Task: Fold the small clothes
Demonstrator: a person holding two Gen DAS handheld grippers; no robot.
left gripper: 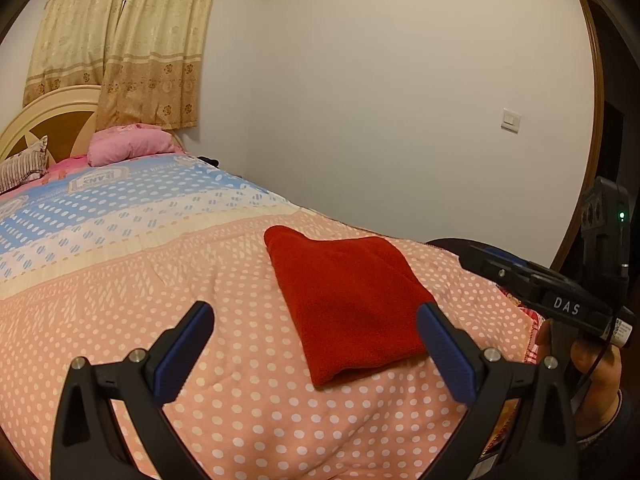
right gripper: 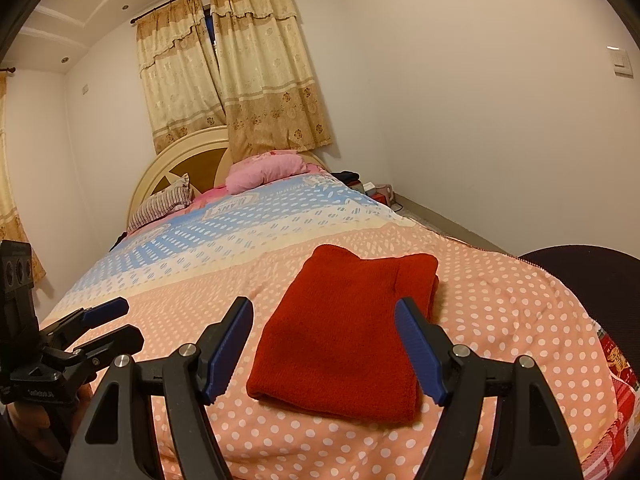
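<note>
Red garment, folded into a thick pad, is lying just ahead of your right gripper — its near edge is sitting between the spread blue pads, which are touching nothing. Your left gripper is likewise gaping wide, with the cloth lying toward its right finger. Everything is resting on the dotted peach quilt — pink pillow and curtains far beyond.
</note>
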